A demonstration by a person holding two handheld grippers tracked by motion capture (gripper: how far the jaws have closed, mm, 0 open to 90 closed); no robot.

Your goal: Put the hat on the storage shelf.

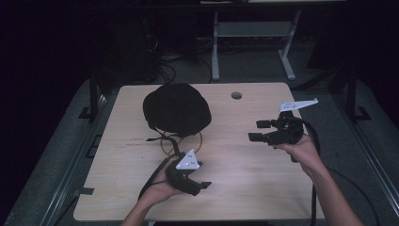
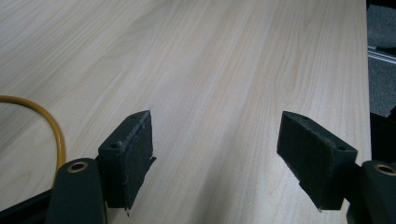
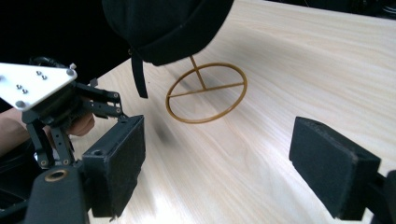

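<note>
A black cap (image 1: 176, 108) sits on a thin gold stand whose ring base (image 1: 181, 143) rests on the wooden table (image 1: 244, 179). In the right gripper view the cap (image 3: 163, 23) hangs over the ring base (image 3: 208, 93), a black strap (image 3: 138, 77) dangling beside it. My left gripper (image 1: 202, 175) is just in front of the ring, open and empty; its own view has the jaws (image 2: 219, 158) wide apart over bare wood, the gold ring (image 2: 46, 121) at the left edge. My right gripper (image 1: 259, 130) hovers right of the cap, pointing left, open with nothing between its fingers (image 3: 224, 163).
A round cable hole (image 1: 236, 95) lies near the table's far edge. A white desk frame (image 1: 254, 42) and cables stand on the dark floor beyond. The left gripper (image 3: 70, 107) and its grey plate appear at the left of the right gripper view.
</note>
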